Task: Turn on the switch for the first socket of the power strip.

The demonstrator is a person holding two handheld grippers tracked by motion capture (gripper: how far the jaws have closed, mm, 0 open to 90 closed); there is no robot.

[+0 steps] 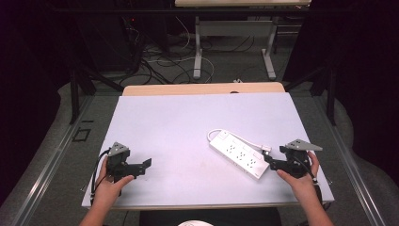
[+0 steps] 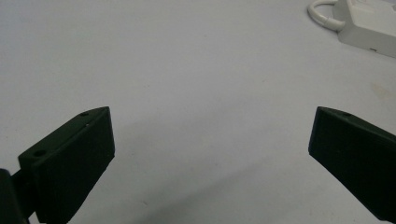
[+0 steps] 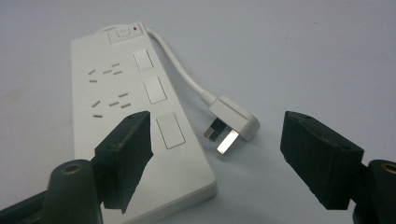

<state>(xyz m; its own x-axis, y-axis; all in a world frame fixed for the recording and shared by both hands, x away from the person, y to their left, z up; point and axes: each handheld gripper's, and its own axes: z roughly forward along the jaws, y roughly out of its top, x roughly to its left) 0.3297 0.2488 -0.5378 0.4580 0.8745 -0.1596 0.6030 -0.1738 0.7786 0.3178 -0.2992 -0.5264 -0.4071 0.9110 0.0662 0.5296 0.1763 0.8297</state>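
One white power strip point(image 1: 239, 154) lies flat on the pale desk point(image 1: 188, 122), set at a slant; it is the single item on the desk besides the two claws. In the right gripper view the power strip point(image 3: 135, 126) shows one switch with a red light at its far end, three blank rectangular covers in a row along one side, and groups of socket slots beside them. One white cord point(image 3: 180, 70) leaves the switch end and curves round to one plug point(image 3: 232, 122), which lies on the desk just beside the strip, its metal pins bare.

The right claw point(image 1: 269, 159) is held in the person's right hand point(image 1: 301, 181), at the end of the strip away from the switch; its jaws stand wide apart, one over the strip's near end and the other past the plug, gripping nothing. The left claw point(image 1: 145, 168), in the left hand point(image 1: 109, 186), sits well apart from the strip, on the side away from the right claw; its jaws are also spread wide over bare desk, the strip's corner point(image 2: 366, 23) showing far off.
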